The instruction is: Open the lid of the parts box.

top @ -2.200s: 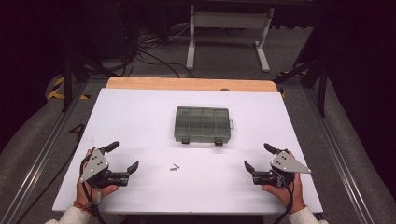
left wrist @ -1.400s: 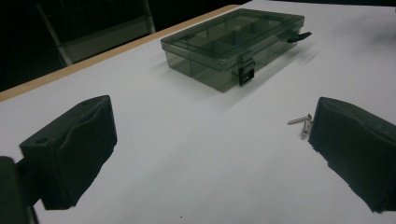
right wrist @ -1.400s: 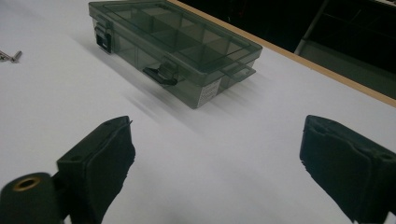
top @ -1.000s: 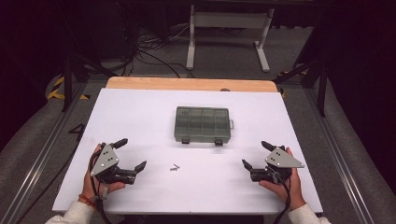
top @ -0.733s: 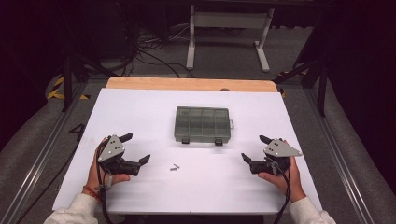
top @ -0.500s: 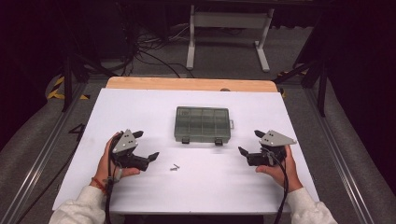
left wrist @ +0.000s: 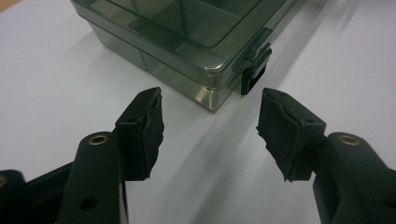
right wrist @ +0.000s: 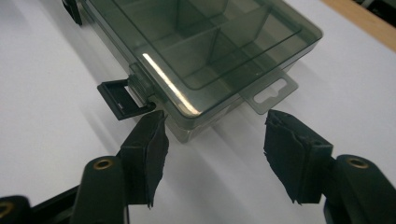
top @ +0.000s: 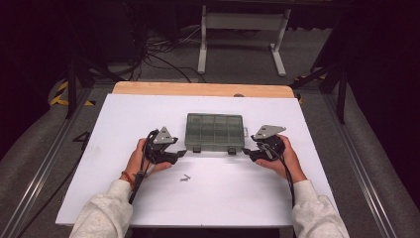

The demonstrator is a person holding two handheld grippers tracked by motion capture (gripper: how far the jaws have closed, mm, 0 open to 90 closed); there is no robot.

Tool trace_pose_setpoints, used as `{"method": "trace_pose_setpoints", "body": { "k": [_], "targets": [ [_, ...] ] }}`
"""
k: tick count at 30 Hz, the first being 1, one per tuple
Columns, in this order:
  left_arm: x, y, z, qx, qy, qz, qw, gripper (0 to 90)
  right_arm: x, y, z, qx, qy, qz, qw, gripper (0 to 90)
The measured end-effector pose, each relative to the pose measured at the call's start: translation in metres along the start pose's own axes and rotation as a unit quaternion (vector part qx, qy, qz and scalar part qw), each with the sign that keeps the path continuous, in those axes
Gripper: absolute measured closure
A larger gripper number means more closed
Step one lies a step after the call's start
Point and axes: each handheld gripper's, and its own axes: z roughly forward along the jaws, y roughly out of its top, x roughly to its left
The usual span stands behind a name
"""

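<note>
Two grippers flank a smoky-green compartment box (top: 215, 130) that sits shut at the centre of the high view, on a white table (top: 124, 119). The left gripper (top: 174, 155) stands at the box's lower-left corner and the right gripper (top: 248, 151) at its lower-right corner, each with its jaws spread apart and nothing between them. In the left gripper view the box corner lies just ahead of the gap, with a black latch (left wrist: 254, 74) folded against the front wall, apparently fastened. In the right gripper view the other latch (right wrist: 122, 98) sticks out flat from the wall, seemingly released, and the left jaw tip sits just below it. This mirrored stance suggests bracing or opening the box from both ends. A small dark screw-like piece (top: 185, 178) lies on the table below the box, apart from both tools.
</note>
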Motion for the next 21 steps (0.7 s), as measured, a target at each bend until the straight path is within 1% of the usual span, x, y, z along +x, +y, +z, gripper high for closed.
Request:
{"method": "trace_pose_setpoints", "body": {
  "k": [2, 4, 5, 6, 7, 8, 9, 11, 12, 13, 15, 16, 19, 20, 21],
  "targets": [
    [0.001, 0.0, 0.006, 0.01, 0.0, -0.006, 0.9999, 41.5, -0.001, -0.001, 0.007, 0.012, 0.004, 0.003, 0.9999, 41.8],
    [0.002, 0.0, 0.01, 0.014, 0.002, -0.007, 0.9999, 40.8, -0.003, -0.003, 0.011, 0.012, 0.012, 0.011, 0.9998, 42.1],
    [0.003, 0.0, 0.011, 0.014, 0.0, -0.012, 0.9998, 41.7, -0.005, -0.004, 0.013, 0.011, 0.018, 0.014, 0.9997, 45.4],
    [0.003, 0.0, 0.012, 0.014, 0.0, -0.016, 0.9998, 42.0, -0.005, -0.005, 0.015, 0.011, 0.022, 0.018, 0.9995, 46.2],
    [0.004, 0.0, 0.012, 0.012, 0.002, -0.015, 0.9998, 42.0, -0.005, -0.005, 0.016, 0.011, 0.022, 0.019, 0.9995, 46.3],
    [0.004, 0.0, 0.013, 0.013, -0.002, -0.019, 0.9997, 42.1, -0.006, -0.006, 0.017, 0.006, 0.029, 0.025, 0.9993, 47.1],
    [0.004, 0.001, 0.013, 0.012, -0.002, -0.019, 0.9998, 42.2, -0.006, -0.006, 0.018, 0.002, 0.037, 0.029, 0.9989, 47.7],
    [0.004, 0.001, 0.014, 0.012, -0.003, -0.02, 0.9997, 42.2, -0.006, -0.006, 0.018, -0.002, 0.04, 0.03, 0.9988, 47.6],
    [0.004, 0.001, 0.014, 0.009, -0.004, -0.017, 0.9998, 42.2, -0.005, -0.006, 0.018, -0.005, 0.044, 0.03, 0.9986, 49.1],
    [0.004, 0.001, 0.013, 0.007, -0.007, -0.019, 0.9998, 42.8, -0.005, -0.006, 0.018, -0.006, 0.049, 0.032, 0.9983, 50.9],
    [0.004, 0.002, 0.014, 0.003, -0.01, -0.018, 0.9998, 44.5, -0.004, -0.006, 0.017, -0.006, 0.05, 0.03, 0.9983, 52.4],
    [0.004, 0.002, 0.014, 0.003, -0.011, -0.016, 0.9998, 45.9, -0.004, -0.006, 0.017, -0.007, 0.053, 0.03, 0.9981, 54.0],
    [0.003, 0.003, 0.014, 0.001, -0.015, -0.014, 0.9998, 53.7, -0.004, -0.006, 0.017, -0.006, 0.053, 0.03, 0.9981, 56.4],
    [0.003, 0.003, 0.013, -0.001, -0.018, -0.012, 0.9998, 58.4, -0.004, -0.006, 0.016, -0.005, 0.053, 0.029, 0.9982, 57.2],
    [0.003, 0.003, 0.013, 0.0, -0.016, -0.011, 0.9998, 60.8, -0.004, -0.006, 0.016, -0.005, 0.054, 0.029, 0.9981, 57.8]
  ]
}}
